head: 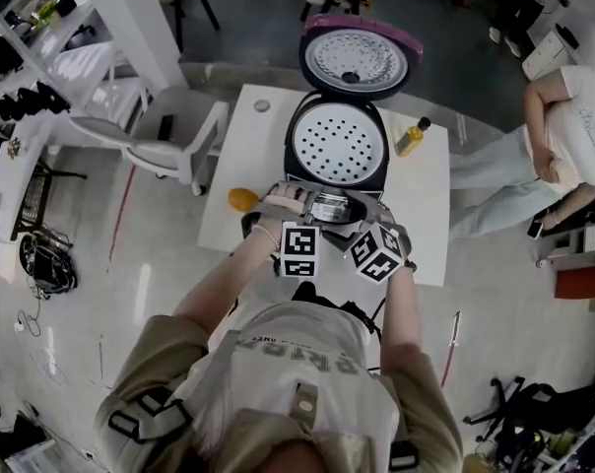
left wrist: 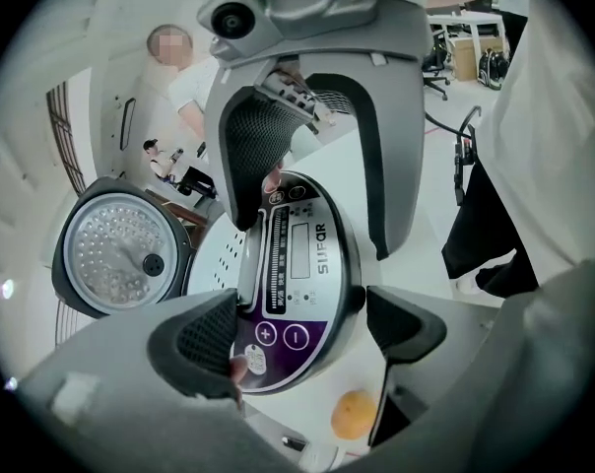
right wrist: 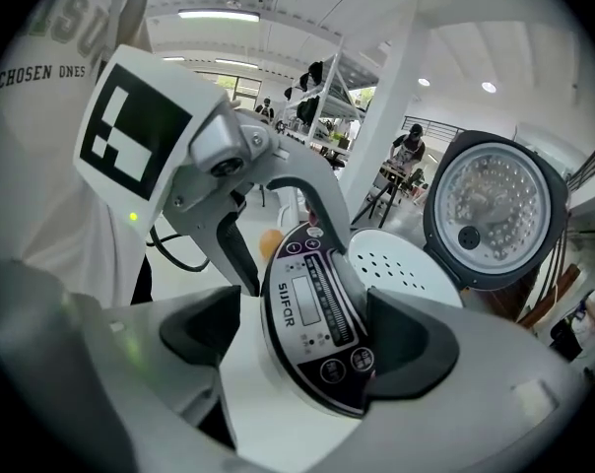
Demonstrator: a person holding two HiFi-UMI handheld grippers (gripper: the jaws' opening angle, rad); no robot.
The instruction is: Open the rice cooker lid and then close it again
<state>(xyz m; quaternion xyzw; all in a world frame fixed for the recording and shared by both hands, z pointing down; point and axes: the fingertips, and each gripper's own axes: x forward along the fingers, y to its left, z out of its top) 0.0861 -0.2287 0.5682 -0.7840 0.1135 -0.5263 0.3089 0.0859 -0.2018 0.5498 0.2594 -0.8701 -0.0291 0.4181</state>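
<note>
The rice cooker (head: 307,116) stands on the white table (head: 428,220) with its lid (head: 360,59) swung up and back, so the round inner plate shows. A white perforated tray (head: 339,144) fills the pot. Both grippers sit at the cooker's front control panel (left wrist: 302,254). My left gripper (left wrist: 302,338) straddles the panel, one pad at its pot-side edge and the other jaw on the outer rim. From the other side my right gripper (right wrist: 305,338) straddles the same panel (right wrist: 312,308). Each looks closed across the panel front.
An orange (head: 242,199) lies on the table just left of the cooker. A yellow oil bottle (head: 412,136) stands to its right. A grey chair (head: 169,131) is at the table's left end, and a person (head: 563,136) stands to the right.
</note>
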